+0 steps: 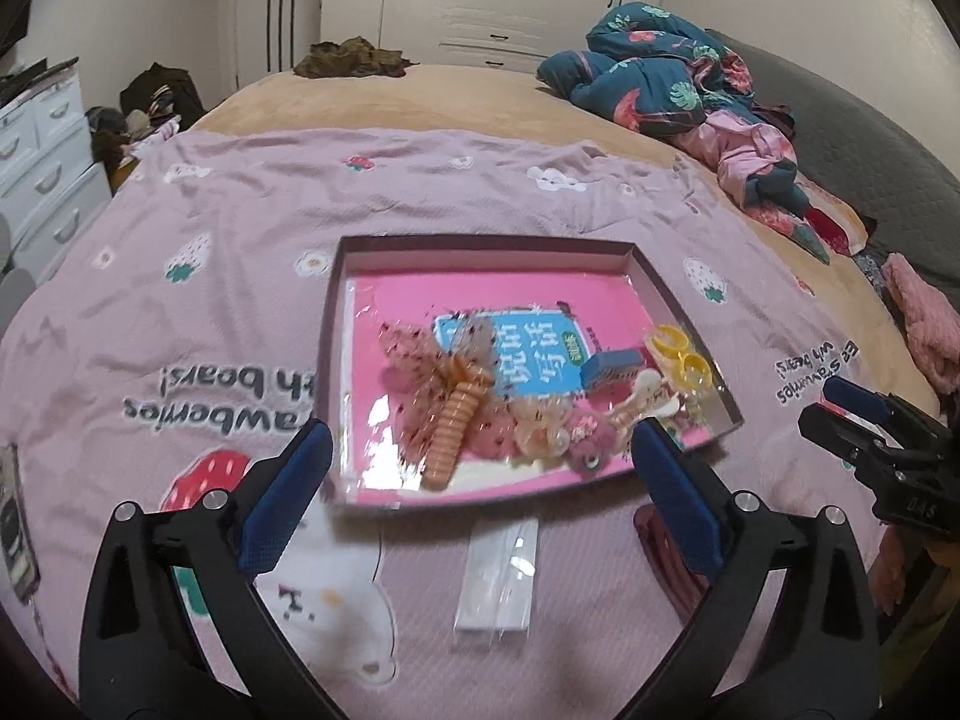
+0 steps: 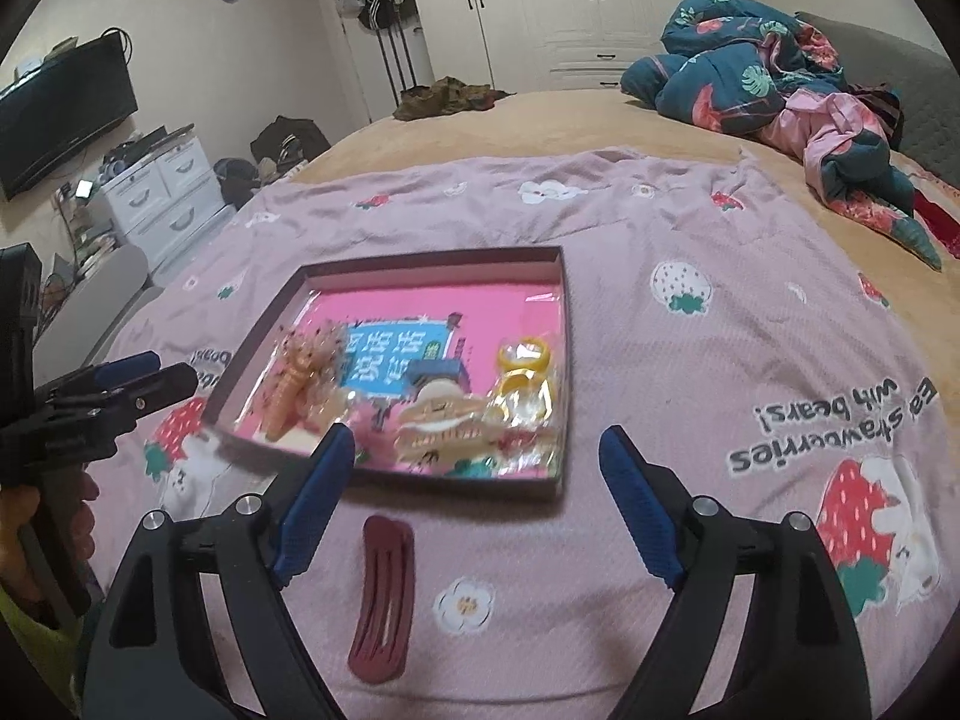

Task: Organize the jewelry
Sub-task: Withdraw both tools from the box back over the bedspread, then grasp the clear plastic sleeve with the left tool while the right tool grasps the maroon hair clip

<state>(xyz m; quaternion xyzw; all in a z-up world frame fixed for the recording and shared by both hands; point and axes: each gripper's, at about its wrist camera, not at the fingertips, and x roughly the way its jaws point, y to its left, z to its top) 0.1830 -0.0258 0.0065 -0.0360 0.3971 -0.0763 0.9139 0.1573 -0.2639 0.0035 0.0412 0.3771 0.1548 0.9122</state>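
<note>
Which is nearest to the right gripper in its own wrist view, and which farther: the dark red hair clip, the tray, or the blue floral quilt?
1. Dark red hair clip, just below the right gripper.
2. Tray, just ahead.
3. Blue floral quilt, far right.

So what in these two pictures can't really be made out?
- Printed pink sheet lining the shallow dark-rimmed box: both views, mostly covered by the heaped hair accessories.
- Clear flat plastic packet: left wrist view, contents washed out by glare and blur.
- Dark red hair clip: right wrist view, motion-blurred; in the left view the left gripper's finger hides most of it.
- Dark flat object: left view, cut off by the edge.
</note>
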